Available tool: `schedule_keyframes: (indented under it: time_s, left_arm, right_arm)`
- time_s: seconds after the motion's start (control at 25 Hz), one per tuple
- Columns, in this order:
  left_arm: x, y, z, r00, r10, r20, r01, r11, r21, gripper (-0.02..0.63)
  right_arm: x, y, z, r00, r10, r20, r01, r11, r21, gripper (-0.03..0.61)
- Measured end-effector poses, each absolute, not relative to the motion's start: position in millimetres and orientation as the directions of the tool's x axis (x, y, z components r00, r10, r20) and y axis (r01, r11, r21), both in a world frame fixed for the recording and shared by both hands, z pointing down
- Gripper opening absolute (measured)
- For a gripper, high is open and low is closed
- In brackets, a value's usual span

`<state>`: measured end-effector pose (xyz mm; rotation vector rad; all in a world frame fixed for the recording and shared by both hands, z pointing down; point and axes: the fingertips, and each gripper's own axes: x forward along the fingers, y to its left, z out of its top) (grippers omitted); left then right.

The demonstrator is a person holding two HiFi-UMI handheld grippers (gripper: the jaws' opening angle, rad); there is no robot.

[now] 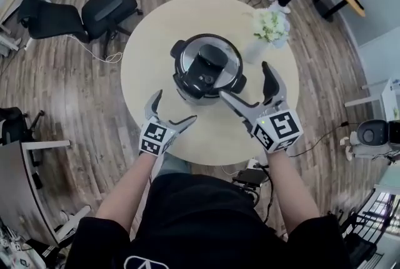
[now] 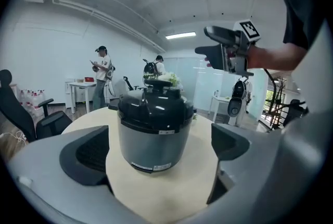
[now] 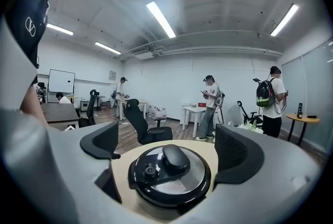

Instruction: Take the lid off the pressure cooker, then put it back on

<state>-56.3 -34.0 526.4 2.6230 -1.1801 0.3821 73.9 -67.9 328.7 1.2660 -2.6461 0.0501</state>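
Observation:
A pressure cooker (image 1: 207, 69) with a steel-and-black lid (image 1: 206, 55) on it stands in the middle of a round beige table (image 1: 147, 64). My left gripper (image 1: 172, 107) is open, low at the table's near side, apart from the pot. In the left gripper view the cooker (image 2: 153, 126) sits between and beyond the fingers (image 2: 86, 158). My right gripper (image 1: 245, 82) is open too, held higher at the cooker's right front. The right gripper view looks down on the lid (image 3: 169, 176) and its black knob (image 3: 175, 158), untouched.
White flowers in a vase (image 1: 269, 29) stand on the table behind and right of the cooker. Black office chairs (image 1: 106, 8) are on the wooden floor at the left. People (image 3: 209, 106) stand by desks farther back.

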Motion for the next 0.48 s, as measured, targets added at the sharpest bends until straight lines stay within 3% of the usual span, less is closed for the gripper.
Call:
schedule_keyframes:
  time_s: [0.2, 0.48]
  left_arm:
    - [-49.9, -75.4, 578.8, 0.683, -0.601, 0.415, -0.696, -0.709, 0.119, 0.590]
    - [-34.0, -110.9, 600.0, 0.727, -0.544, 0.418, -0.644, -0.752, 0.142, 0.591]
  right_arm:
    - [51.8, -133.5, 335.7, -0.616, -0.745, 0.257, -0.755, 0.651, 0.081, 0.589]
    - [20.4, -195.8, 369.3, -0.655, -0.631, 0.415, -0.666, 0.742, 0.077, 0.588]
